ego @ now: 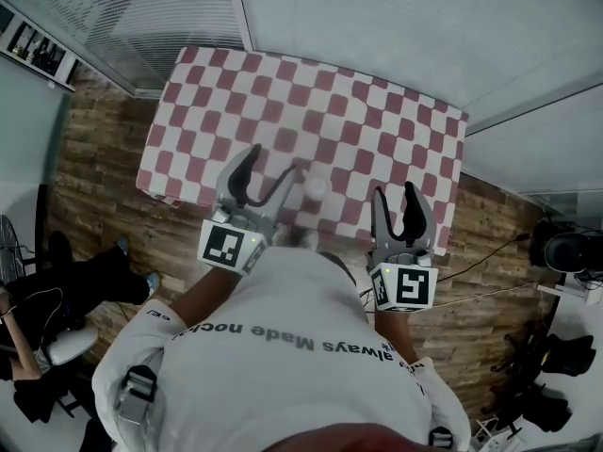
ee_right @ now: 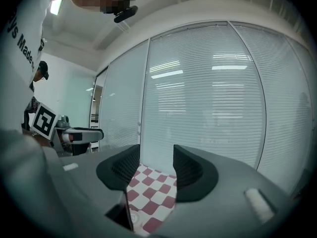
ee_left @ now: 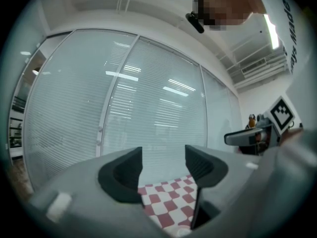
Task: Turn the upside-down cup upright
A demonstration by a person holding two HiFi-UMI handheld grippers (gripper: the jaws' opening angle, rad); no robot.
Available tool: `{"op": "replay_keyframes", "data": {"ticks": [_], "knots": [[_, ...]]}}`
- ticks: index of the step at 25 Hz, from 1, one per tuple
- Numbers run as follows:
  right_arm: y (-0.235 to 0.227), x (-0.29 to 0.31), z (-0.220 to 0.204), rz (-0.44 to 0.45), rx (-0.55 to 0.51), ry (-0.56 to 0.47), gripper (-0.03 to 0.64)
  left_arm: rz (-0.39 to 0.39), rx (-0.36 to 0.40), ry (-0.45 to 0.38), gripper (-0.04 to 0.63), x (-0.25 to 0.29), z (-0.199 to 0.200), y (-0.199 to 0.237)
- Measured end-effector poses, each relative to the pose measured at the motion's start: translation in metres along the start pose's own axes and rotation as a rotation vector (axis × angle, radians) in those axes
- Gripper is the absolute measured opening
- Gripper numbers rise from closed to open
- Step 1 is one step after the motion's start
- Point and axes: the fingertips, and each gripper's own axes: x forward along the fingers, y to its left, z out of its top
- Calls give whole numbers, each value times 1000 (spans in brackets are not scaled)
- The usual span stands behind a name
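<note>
White cotton is filling the foreground as a person in a printed shirt (ego: pixel 283 347) is standing at the near edge of a table, holding a two-jaw gripper in each hand out over it. The left gripper (ego: pixel 267 179) is carrying its marker cube (ego: pixel 226 246) close against the shirt. Its own view (ee_left: pixel 163 155) is showing the dark jaws standing well apart and gripping nothing, with only checked cloth and a glass wall between them. The right gripper (ego: pixel 397 205) is riding beside it, well apart. Its jaws (ee_right: pixel 156 155) are standing somewhat closer together but are likewise released and empty. Both tools are pointing roughly level, away from the person.

Just beyond them, the pale cup (ego: pixel 316 186) is sitting on the cloth near the table's front edge. In the head view it is lying between the two grippers and just beside the tip of the left gripper's inner jaw. Neither tool is holding it, and the head view is not showing which way up it is standing.

Red-and-white checked cloth (ego: pixel 377 121) is covering the whole table, which is standing on a wood-plank floor (ego: pixel 94 158). Glass walls with lowered blinds (ego: pixel 141 17) are closing off the room behind.
</note>
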Motion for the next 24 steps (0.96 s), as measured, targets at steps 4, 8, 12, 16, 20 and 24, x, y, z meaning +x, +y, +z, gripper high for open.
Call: {"op": "replay_keyframes", "data": {"ticks": [4, 8, 12, 16, 20, 24], "knots": [[0, -1, 1, -6, 7, -2, 213, 15, -3, -4, 273, -1, 2, 3], [-2, 2, 1, -9, 8, -2, 213, 15, 1, -4, 273, 1, 3, 7], [-3, 3, 1, -14, 8, -3, 213, 12, 1, -5, 273, 0, 3, 7], [-1, 4, 1, -10, 6, -5, 213, 9, -2, -9, 273, -1, 1, 7], [0, 5, -1, -3, 6, 3, 213, 10, -5, -7, 273, -1, 0, 8], [2, 6, -2, 0, 6, 7, 213, 9, -2, -8, 273, -2, 0, 9]]}}
